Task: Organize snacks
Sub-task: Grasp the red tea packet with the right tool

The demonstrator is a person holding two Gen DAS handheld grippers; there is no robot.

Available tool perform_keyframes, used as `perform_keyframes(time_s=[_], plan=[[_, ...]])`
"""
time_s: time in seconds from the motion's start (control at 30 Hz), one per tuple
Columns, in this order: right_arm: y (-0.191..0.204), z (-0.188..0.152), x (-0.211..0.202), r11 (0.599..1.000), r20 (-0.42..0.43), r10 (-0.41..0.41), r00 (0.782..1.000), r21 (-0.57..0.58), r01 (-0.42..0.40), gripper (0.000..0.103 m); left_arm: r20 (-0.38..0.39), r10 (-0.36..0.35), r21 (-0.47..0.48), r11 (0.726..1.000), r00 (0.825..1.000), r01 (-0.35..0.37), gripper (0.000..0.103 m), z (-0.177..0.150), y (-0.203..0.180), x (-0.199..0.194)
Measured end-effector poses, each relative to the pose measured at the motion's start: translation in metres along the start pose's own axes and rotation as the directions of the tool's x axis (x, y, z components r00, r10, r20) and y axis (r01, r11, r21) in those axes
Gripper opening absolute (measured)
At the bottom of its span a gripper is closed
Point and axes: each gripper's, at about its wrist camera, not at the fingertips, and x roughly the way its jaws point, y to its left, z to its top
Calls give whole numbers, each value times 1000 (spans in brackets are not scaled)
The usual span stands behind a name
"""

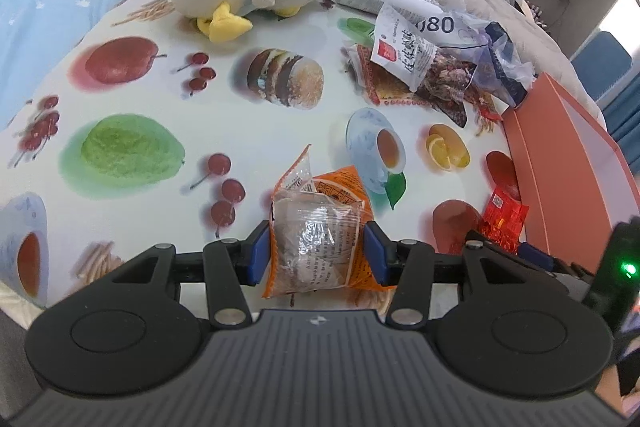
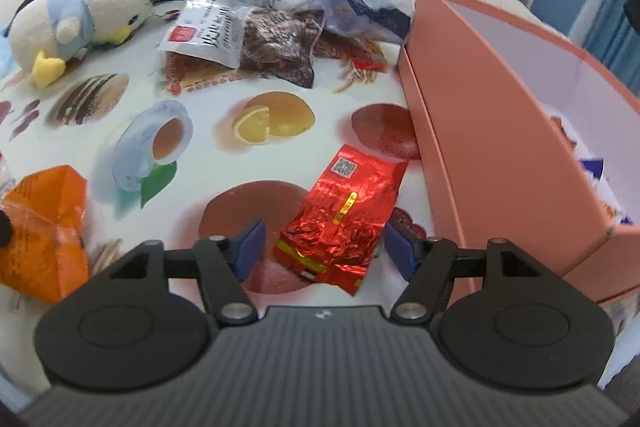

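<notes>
Your left gripper (image 1: 316,251) pinches the orange packet (image 1: 320,235) at six o'clock, while your right gripper (image 2: 322,251) straddles the red packet (image 2: 344,215) loosely, so lifting now could leave it behind.

Even, bright daylight was noted; glare was recorded on the crinkled red foil packet (image 2: 344,215); edges were bent by fisheye distortion.
</notes>
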Motion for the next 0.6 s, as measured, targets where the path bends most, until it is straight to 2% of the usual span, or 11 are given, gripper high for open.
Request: perform_keyframes(time_s=[0.2, 0.27, 0.3, 0.37, 0.6], plan=[[1, 2, 11, 996, -17, -54, 998, 74, 55, 68, -16, -10, 39, 999, 1000, 10, 54, 6, 0, 2], [0, 2, 14, 995, -16, -48, 999, 84, 49, 66, -19, -10, 48, 999, 1000, 11, 54, 7, 0, 1], [0, 3, 14, 996, -15, -45, 999, 81, 46, 60, -16, -14, 50, 999, 1000, 15, 54, 7, 0, -1], [1, 4, 13, 997, -12, -42, 999, 66, 43, 55, -7, -16, 58, 998, 1000, 16, 54, 7, 0, -5], [-5, 3, -13, 999, 11, 18, 1000, 32, -19, 53, 13, -26, 56, 998, 1000, 26, 54, -3, -9, -18]])
